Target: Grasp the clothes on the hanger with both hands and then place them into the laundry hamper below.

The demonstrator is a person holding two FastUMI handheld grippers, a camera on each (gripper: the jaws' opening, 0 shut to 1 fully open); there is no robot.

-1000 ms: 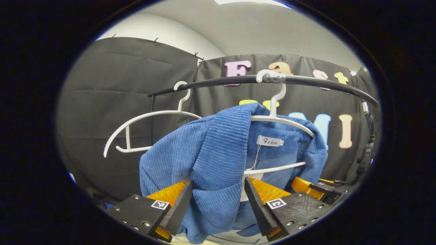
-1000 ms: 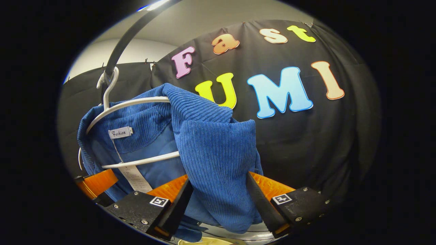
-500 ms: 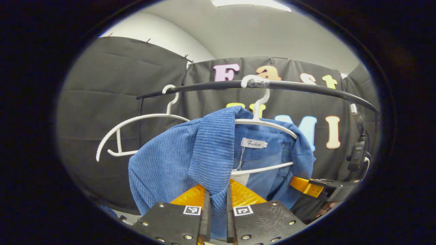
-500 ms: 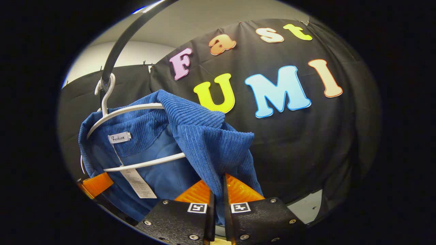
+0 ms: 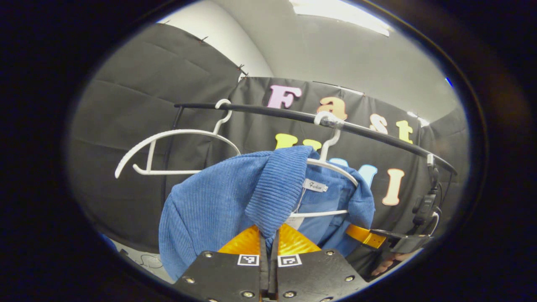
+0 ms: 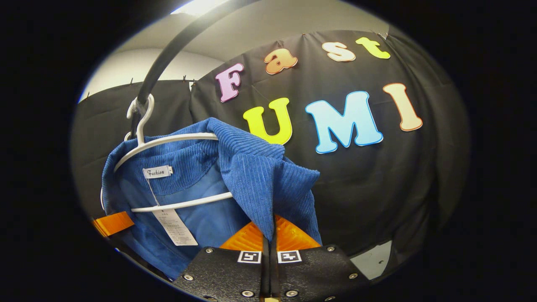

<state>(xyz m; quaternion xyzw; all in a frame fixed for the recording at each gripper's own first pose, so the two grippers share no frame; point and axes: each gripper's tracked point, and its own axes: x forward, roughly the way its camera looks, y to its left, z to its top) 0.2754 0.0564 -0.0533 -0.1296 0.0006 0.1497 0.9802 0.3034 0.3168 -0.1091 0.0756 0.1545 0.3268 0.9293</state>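
Observation:
A blue ribbed garment [image 5: 218,205] hangs on a white hanger [image 5: 331,165] hooked over a black rail [image 5: 293,115]. My left gripper [image 5: 268,239] is shut on a fold of the garment's near shoulder. In the right gripper view the same blue garment [image 6: 251,176] drapes over the white hanger [image 6: 176,140], a white label showing at its collar. My right gripper [image 6: 268,235] is shut on the front fold of the other shoulder. The right gripper [image 5: 377,239], held by a hand, shows at the lower right of the left gripper view. The hamper is hidden.
A second white hanger [image 5: 168,138] with nothing on it hangs on the rail to the left of the garment. A black device with cables [image 5: 423,205] hangs at the rail's right end. The left gripper [image 6: 111,223] shows at the lower left of the right gripper view.
Both grippers went from open around the garment's folds to shut on them. The left gripper view has since tilted, so the rail now slopes down to the right.

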